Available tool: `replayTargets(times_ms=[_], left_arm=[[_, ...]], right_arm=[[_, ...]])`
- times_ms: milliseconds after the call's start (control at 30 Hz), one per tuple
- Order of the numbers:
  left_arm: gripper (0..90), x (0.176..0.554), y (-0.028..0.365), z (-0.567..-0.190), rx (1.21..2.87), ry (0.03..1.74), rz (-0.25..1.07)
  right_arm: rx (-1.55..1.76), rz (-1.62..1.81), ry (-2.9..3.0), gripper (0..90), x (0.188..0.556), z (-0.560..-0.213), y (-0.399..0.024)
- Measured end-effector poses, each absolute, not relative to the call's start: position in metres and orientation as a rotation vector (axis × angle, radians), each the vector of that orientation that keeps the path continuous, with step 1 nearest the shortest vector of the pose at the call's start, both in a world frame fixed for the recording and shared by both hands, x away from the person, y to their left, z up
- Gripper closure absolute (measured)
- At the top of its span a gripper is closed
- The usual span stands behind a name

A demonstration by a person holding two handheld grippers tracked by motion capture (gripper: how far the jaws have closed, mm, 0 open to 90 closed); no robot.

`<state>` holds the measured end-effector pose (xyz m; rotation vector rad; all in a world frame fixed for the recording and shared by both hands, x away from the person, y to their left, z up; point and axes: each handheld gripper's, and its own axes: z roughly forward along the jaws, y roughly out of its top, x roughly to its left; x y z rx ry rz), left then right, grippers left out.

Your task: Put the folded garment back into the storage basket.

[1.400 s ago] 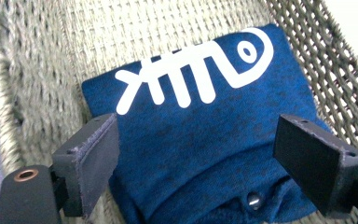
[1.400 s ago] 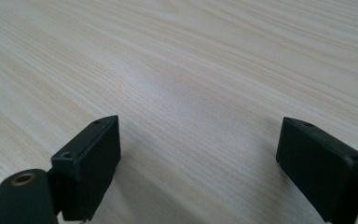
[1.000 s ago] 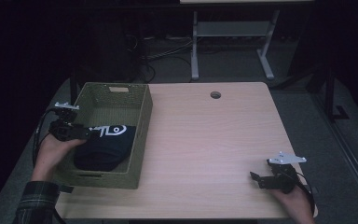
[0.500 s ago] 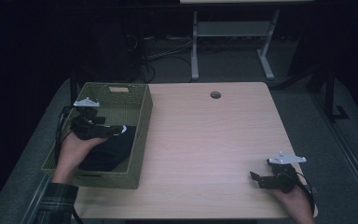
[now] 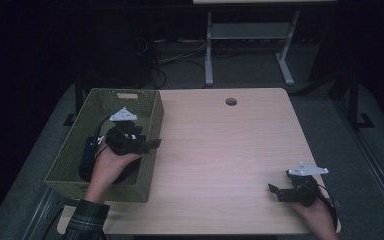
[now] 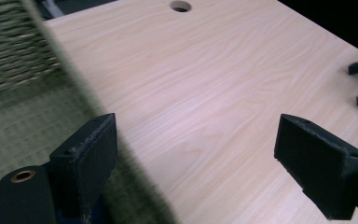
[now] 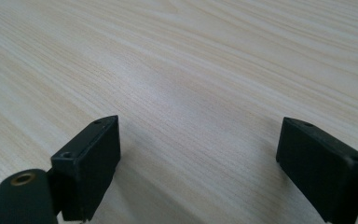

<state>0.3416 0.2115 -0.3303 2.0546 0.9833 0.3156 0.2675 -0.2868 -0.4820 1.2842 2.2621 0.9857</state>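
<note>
Woven green basket [image 5: 148, 116] is sitting at 9 o'clock on the table [image 5: 230, 150], holding a dark garment [image 5: 87, 160]. Left gripper [image 5: 150, 144] is hovering over its rim, jaws wide, empty. Right gripper [image 5: 275, 190] is idling at 4 o'clock, likewise spread, empty.

A dim room surrounds the light wood tabletop [image 5: 220, 150]; grey floor [image 5: 260, 75], white desk frame [image 5: 245, 35] and cables [image 5: 175, 52] behind.
</note>
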Motion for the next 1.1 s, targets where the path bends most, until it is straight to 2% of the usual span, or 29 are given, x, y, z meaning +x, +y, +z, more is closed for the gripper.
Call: replayTargets(times_ms=[267, 600, 1100], left_arm=[[13.3, 0.334, 0.176, -0.338, 2.095, 0.902, 0.281], [13.3, 0.327, 0.127, -0.364, 2.152, 0.823, 0.237], [13.2, 0.317, 0.096, -0.422, 2.219, 0.781, 0.245]], right_arm=[[1.283, 0.987, 2.263, 13.4, 0.267, -0.482, -0.287], [1.280, 0.987, 2.263, 13.4, 0.268, -0.482, -0.287], [1.279, 0.987, 2.263, 13.3, 0.268, -0.482, -0.287]])
